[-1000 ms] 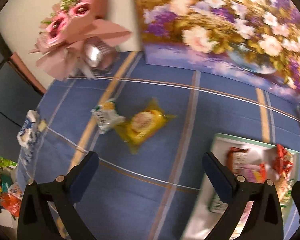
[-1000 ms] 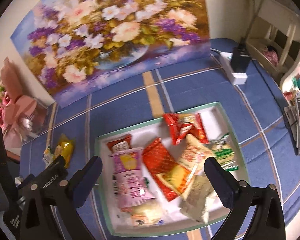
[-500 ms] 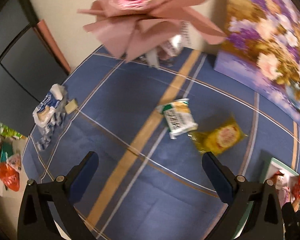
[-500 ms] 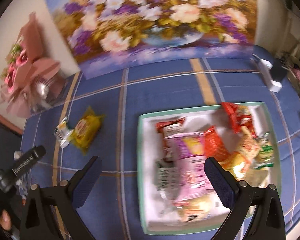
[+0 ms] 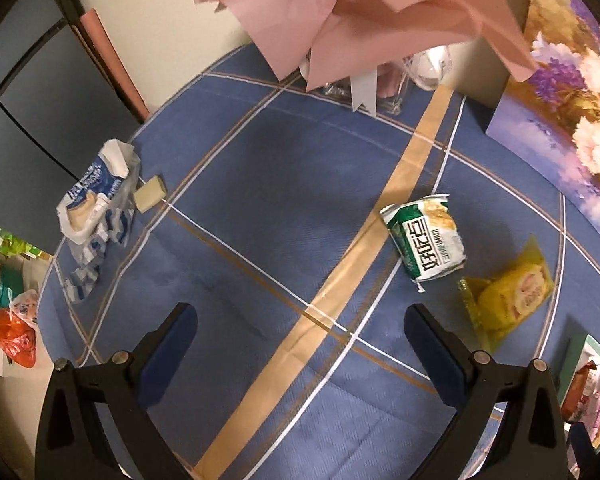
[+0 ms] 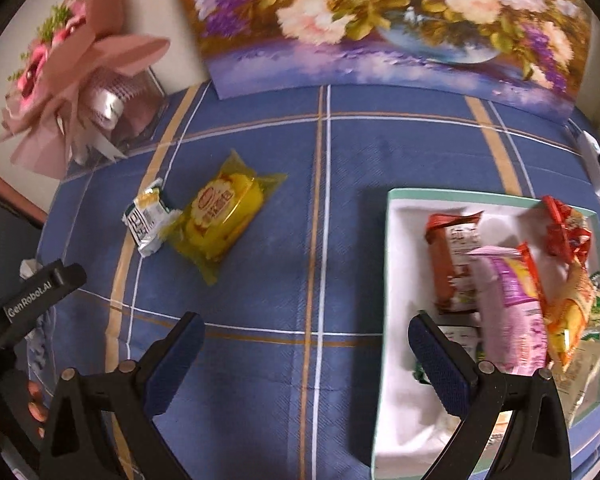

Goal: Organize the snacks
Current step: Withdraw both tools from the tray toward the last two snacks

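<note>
Two snacks lie loose on the blue tablecloth [image 6: 260,360], well to the left of the tray [image 6: 392,280]: a green-and-white packet [image 5: 426,238] and, touching it on the side toward the tray, a yellow packet [image 6: 220,216]. The tray already holds a heap of wrapped snacks [image 6: 512,304].

Both packets look light, soft and crinkly, with slick film that may slide under the pads. The green-and-white one is best pinched across its short middle; the yellow one looks puffier, so take it at the flat sealed edge, or gently across the body so the contents are not crushed.

The left gripper [image 5: 300,352] is spread wide and holds nothing, above bare cloth on the far side of the packets from the tray. The right gripper [image 6: 304,360] is likewise wide and empty, just left of the tray's rim.

Compared with a second ago, the left view has swung away from the tray toward the bouquet [image 5: 360,8], and the right view has shifted off the tray toward the packets; blur probably hides small details.
</note>
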`<action>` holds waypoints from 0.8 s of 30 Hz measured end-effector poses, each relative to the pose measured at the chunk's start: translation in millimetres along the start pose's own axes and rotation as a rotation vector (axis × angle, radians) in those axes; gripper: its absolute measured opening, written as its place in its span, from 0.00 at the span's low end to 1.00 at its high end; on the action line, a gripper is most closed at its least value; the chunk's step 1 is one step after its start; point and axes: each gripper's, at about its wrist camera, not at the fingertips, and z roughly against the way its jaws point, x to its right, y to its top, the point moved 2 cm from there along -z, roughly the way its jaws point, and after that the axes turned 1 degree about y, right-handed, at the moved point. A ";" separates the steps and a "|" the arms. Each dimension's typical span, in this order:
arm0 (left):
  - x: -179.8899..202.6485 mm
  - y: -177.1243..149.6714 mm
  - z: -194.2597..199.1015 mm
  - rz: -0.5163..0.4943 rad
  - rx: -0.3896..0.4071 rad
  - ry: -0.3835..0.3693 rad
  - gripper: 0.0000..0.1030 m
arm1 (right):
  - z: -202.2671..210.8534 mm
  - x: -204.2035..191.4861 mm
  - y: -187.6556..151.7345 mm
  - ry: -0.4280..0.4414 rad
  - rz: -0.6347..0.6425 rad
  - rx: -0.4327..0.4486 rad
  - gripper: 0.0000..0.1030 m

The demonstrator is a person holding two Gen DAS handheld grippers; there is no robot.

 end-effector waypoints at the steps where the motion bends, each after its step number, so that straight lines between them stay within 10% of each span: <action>1: -0.4 0.4 -3.5 0.000 -0.007 -0.007 1.00 | -3.0 -0.6 -0.3 -0.002 0.001 -0.004 1.00; 24: 15.8 35.8 -54.8 -0.003 -0.114 -0.156 1.00 | -41.0 -5.7 38.0 0.052 -0.099 0.030 1.00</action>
